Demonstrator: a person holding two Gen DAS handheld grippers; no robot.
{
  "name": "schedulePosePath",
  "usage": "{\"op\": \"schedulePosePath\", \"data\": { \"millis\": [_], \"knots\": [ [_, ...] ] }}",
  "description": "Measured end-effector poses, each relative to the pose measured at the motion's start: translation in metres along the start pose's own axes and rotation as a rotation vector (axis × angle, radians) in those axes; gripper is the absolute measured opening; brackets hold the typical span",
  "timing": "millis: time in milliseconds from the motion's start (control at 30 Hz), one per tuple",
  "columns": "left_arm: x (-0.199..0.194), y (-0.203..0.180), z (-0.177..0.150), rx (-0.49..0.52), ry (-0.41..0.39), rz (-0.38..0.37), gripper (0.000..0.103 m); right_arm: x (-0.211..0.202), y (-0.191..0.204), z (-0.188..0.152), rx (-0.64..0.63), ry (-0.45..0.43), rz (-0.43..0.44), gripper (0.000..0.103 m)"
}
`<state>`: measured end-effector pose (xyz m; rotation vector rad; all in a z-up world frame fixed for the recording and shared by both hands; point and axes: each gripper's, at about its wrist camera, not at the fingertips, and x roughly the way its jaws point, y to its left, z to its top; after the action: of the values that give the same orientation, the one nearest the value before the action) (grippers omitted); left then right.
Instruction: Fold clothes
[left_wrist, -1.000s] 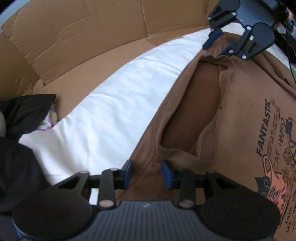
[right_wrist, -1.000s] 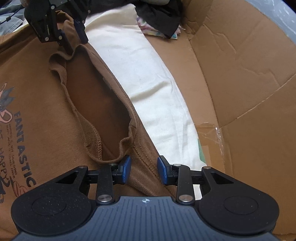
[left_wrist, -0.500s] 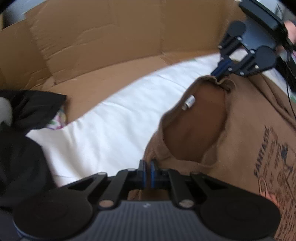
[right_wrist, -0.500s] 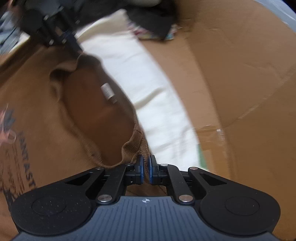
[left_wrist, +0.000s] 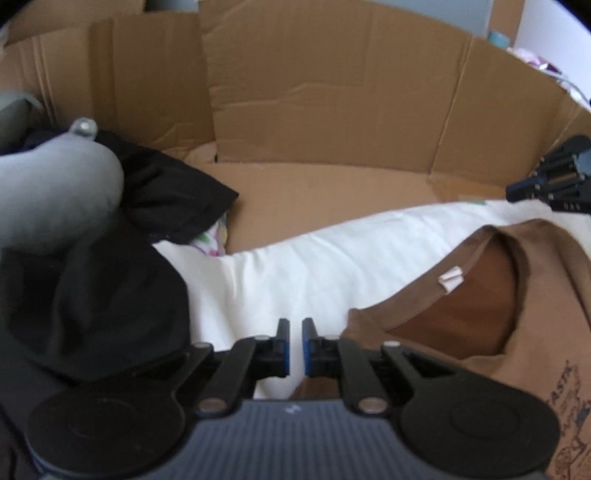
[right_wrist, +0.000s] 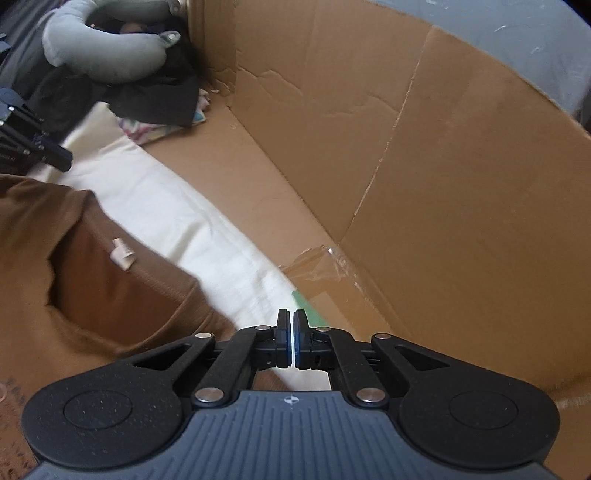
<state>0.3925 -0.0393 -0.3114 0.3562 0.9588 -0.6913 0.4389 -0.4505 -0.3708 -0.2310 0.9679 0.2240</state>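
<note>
Both grippers are up over the white sheet (left_wrist: 280, 273) here, and neither has cloth between its pads. The left gripper (left_wrist: 293, 349) has its jaws drawn close with a thin strip of white showing through, nothing caught in it. The right gripper (right_wrist: 291, 341) is pinched nearly to a sliver, also empty as far as this blurred view lets me judge. The brown T-shirt (left_wrist: 546, 332) lies spread on the sheet to the right of the left gripper, neckline gaping, its small white collar label (left_wrist: 450, 278) turned up at the far rim. In the right wrist view the same shirt sits at the near left. At the far left a grey neck pillow (right_wrist: 107, 55) rests on a heap of black clothing (left_wrist: 92, 295). Cardboard walls (right_wrist: 424, 166) ring the far side.
</note>
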Motion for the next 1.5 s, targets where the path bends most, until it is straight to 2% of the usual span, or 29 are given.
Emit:
{"op": "schedulePosePath", "data": {
  "millis": [267, 300, 367, 467, 600, 667, 800, 1067, 1167, 1333, 1500],
  "knots": [
    [-0.023, -0.016, -0.018, 0.005, 0.021, -0.003, 0.009, -0.017, 0.022, -0.025, 0.014, 0.011, 0.07, 0.009],
    [-0.024, -0.017, -0.022, 0.001, 0.029, 0.0, 0.009, -0.015, 0.024, -0.026, 0.017, 0.013, 0.071, 0.018],
    [-0.022, -0.015, -0.031, -0.003, 0.06, 0.015, 0.01, -0.011, 0.029, -0.028, 0.024, 0.017, 0.073, 0.028],
    [-0.016, -0.009, -0.045, 0.001, 0.104, 0.06, 0.01, -0.004, 0.036, -0.032, 0.034, 0.023, 0.077, 0.029],
    [-0.011, 0.008, -0.056, -0.043, 0.121, 0.09, 0.01, 0.004, 0.045, -0.037, 0.047, 0.031, 0.083, 0.029],
    [-0.007, 0.014, -0.06, -0.052, 0.125, 0.095, 0.007, 0.008, 0.05, -0.04, 0.054, 0.035, 0.085, 0.029],
    [-0.004, 0.023, -0.059, -0.062, 0.113, 0.098, 0.003, 0.016, 0.059, -0.043, 0.067, 0.042, 0.089, 0.032],
    [-0.012, 0.024, -0.056, -0.097, 0.08, 0.102, 0.004, 0.035, 0.066, -0.023, 0.084, 0.015, 0.063, 0.037],
    [-0.021, 0.015, -0.055, -0.09, 0.063, 0.082, 0.006, 0.04, 0.066, -0.014, 0.102, 0.005, 0.056, 0.038],
    [-0.02, -0.02, -0.055, -0.023, 0.067, 0.002, 0.009, 0.036, 0.063, -0.004, 0.114, 0.0, 0.059, 0.038],
    [-0.01, -0.054, -0.058, 0.015, 0.073, -0.058, 0.025, 0.012, 0.064, -0.008, 0.108, -0.007, 0.081, 0.039]
  ]
}}
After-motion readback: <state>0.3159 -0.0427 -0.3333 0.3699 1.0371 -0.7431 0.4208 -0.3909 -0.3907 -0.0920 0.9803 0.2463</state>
